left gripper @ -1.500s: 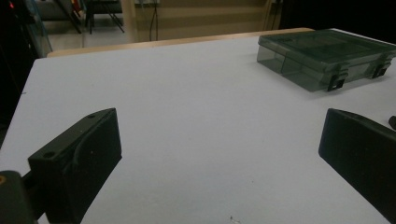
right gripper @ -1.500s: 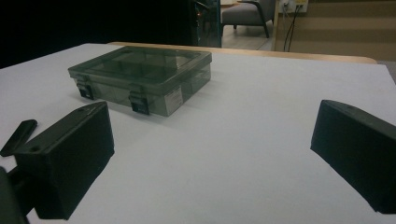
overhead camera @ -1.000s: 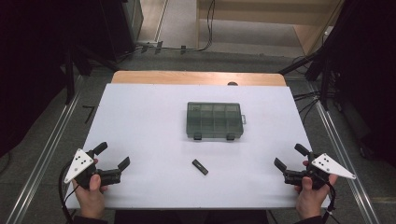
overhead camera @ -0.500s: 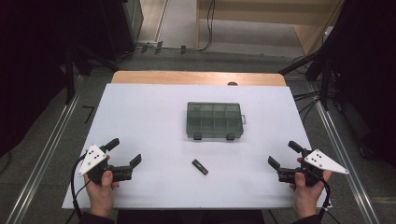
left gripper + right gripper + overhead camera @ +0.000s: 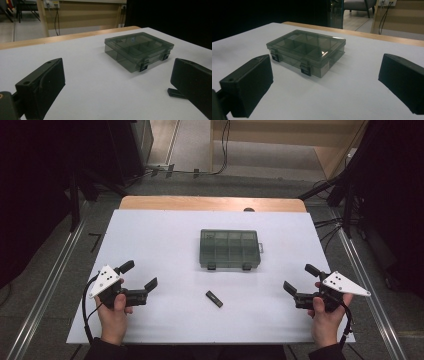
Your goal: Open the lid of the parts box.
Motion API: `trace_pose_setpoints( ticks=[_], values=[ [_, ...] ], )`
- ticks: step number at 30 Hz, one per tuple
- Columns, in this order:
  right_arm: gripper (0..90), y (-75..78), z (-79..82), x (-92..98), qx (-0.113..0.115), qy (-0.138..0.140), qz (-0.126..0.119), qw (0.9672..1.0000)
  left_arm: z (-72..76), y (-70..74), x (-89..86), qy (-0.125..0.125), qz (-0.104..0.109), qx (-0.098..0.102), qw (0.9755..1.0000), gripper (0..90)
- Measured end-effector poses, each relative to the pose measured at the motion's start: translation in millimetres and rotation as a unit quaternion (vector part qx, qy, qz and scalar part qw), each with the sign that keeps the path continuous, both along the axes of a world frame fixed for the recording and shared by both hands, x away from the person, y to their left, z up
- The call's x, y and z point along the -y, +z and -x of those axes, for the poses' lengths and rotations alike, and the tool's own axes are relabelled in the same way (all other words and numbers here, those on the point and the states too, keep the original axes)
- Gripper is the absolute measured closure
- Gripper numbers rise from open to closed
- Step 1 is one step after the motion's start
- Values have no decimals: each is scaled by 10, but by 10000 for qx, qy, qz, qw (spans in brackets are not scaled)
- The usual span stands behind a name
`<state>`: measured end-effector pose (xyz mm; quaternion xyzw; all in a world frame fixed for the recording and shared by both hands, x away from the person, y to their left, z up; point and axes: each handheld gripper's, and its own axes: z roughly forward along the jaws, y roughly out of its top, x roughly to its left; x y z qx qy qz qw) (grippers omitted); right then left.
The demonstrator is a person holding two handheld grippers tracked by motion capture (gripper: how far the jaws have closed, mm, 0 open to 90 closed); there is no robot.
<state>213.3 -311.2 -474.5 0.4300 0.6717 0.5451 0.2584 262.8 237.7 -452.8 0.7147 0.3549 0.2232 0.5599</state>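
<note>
A smoky grey compartment box [image 5: 230, 249] with its lid closed and two front latches lies in the middle of the white table [image 5: 165, 235]. It also shows ahead of the jaws as the box [image 5: 138, 48] and the box [image 5: 308, 51]. A small black stick-shaped piece [image 5: 214, 298] lies in front of it, and its end, the black piece [image 5: 175, 92], peeks out beside one jaw. My left gripper [image 5: 138, 276] is open near the front left, held by a hand. My right gripper [image 5: 301, 279] is open near the front right. Both hold nothing.
A wooden strip [image 5: 210, 203] edges the table's far side. Metal rails [image 5: 45, 290] run along both sides of the table. Cables [image 5: 220, 150] lie on the floor beyond, next to a wooden bench.
Both grippers have moved inward and slightly forward over the table. The left hand shifted right, the right hand shifted left. The box and the black piece have stayed put.
</note>
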Motion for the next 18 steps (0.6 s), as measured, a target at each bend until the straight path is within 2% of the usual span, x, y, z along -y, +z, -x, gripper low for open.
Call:
trace_pose_setpoints(
  ticks=[9, 18],
  values=[
    [0, 94, -138, -61, 19, 134, 29, 9999, -111, 52, 154, -90, -10, -118, 9999, 0],
    [0, 179, -251, -135, 34, 269, 87, 9996, -221, 93, 346, -248, -62, -124, 9996, 0]
  ],
)
